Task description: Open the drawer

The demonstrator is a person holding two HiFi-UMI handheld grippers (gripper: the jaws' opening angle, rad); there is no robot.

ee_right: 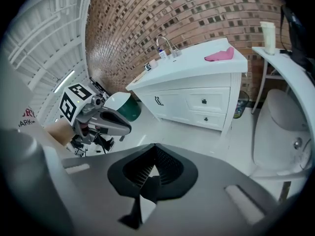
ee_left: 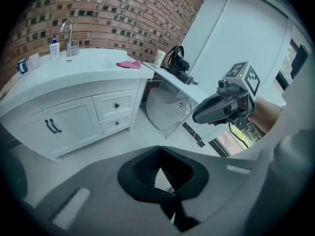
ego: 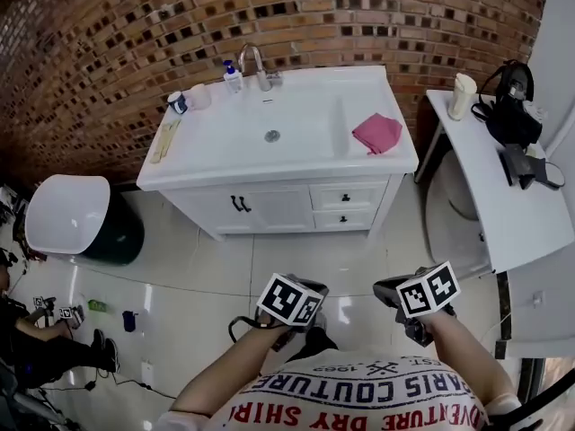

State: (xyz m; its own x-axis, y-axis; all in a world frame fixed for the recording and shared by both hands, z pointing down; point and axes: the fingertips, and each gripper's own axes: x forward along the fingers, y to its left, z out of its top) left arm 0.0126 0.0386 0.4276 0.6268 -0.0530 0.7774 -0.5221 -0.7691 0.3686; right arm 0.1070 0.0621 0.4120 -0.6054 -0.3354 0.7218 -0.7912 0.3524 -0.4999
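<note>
The two drawers sit stacked in the right part of the white vanity (ego: 283, 206). The upper drawer (ego: 348, 197) and lower drawer (ego: 344, 217) are both fully closed, and each has a small dark knob at its centre. To their left are the cabinet doors (ego: 260, 209) with a pair of dark handles.

On the vanity top, a pink cloth (ego: 377, 133) lies right of the basin. The faucet (ego: 256, 65) and a soap bottle (ego: 232, 76) stand at the back, against the brick wall (ego: 108, 34).

I hold both grippers low over the tiled floor (ego: 296, 263), well apart from the vanity and angled downward towards it. The left gripper (ee_left: 159, 155) has its fingers closed together with nothing between them. The right gripper (ee_right: 154, 154) is likewise fully closed and empty. Neither touches a drawer.

A white side table (ego: 503, 196) stands right of the vanity. A white-lidded green bin (ego: 76, 218) stands to the left.
</note>
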